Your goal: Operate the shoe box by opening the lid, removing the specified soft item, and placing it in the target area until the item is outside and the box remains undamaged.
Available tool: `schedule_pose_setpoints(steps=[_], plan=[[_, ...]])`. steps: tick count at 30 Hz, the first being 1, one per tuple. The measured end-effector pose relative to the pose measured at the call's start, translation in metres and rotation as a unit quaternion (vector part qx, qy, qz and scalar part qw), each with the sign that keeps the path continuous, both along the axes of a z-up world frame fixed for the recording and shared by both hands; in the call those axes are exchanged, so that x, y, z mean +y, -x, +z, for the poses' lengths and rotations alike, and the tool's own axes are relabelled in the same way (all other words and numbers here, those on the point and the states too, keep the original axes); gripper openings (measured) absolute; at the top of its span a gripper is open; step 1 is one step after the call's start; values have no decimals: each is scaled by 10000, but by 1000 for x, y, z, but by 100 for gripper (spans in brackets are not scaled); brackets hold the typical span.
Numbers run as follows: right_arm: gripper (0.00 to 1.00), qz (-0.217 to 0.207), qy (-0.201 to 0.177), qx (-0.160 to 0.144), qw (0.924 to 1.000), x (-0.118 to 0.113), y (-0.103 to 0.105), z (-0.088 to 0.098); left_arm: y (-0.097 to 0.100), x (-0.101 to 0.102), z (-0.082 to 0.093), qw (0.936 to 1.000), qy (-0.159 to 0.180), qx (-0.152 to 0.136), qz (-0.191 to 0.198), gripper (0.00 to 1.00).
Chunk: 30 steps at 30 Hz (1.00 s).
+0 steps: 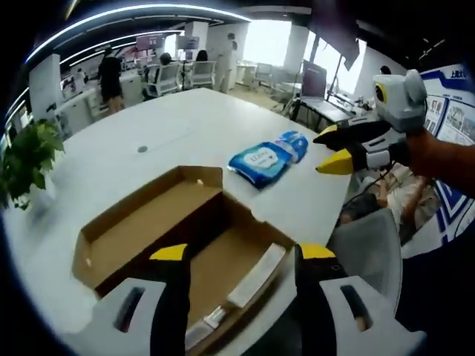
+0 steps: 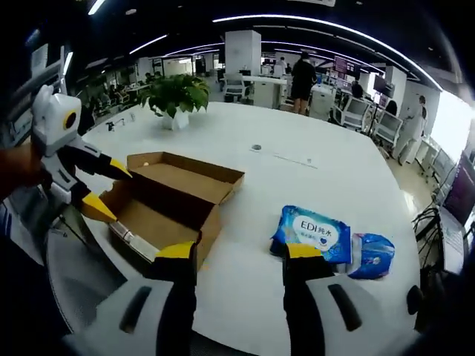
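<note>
The brown cardboard shoe box (image 1: 185,237) (image 2: 174,196) lies open on the white table (image 1: 178,126) (image 2: 297,178), lid folded back, its inside brown with a white strip at one end. A blue pack of wet wipes (image 1: 269,157) (image 2: 330,237) lies on the table outside the box. My left gripper (image 1: 241,254) (image 2: 107,189) is open, hovering over the box's near end with nothing between its jaws. Held above the table's edge, my right gripper (image 2: 239,251) (image 1: 332,148) is open and empty, between the box and the wipes pack.
A potted green plant (image 2: 174,93) (image 1: 26,159) stands on the table's far side. A small round port (image 2: 256,147) (image 1: 142,149) sits mid-table. Grey chairs (image 1: 371,252) stand by the table edge. People and desks (image 2: 304,74) fill the office behind.
</note>
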State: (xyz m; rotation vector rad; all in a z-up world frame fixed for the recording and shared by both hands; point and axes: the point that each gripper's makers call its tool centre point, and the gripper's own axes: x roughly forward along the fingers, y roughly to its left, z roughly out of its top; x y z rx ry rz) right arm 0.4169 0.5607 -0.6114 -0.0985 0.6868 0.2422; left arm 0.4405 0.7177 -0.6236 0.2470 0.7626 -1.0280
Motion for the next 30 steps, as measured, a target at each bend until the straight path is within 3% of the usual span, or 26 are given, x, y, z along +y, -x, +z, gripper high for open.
schedule_pose_setpoints(steps=[7, 16, 18, 21, 25, 30], plan=[[42, 433, 94, 212, 9988, 39, 5, -6, 2, 29, -8, 9996, 34, 60, 260, 56], [41, 1211, 206, 527, 9910, 98, 12, -26, 17, 63, -26, 9986, 12, 250, 467, 56], [43, 1433, 131, 775, 9866, 109, 18, -34, 18, 67, -27, 9985, 24, 269, 481, 56], [41, 1801, 316, 1309, 9744, 121, 30, -52, 18, 73, -28, 9984, 51, 284, 492, 55], [39, 1950, 410, 1446, 9692, 130, 30, -60, 18, 78, -31, 9985, 42, 278, 476, 54], [37, 2250, 663, 1551, 9597, 134, 12, -60, 21, 79, -37, 9986, 26, 296, 438, 53]])
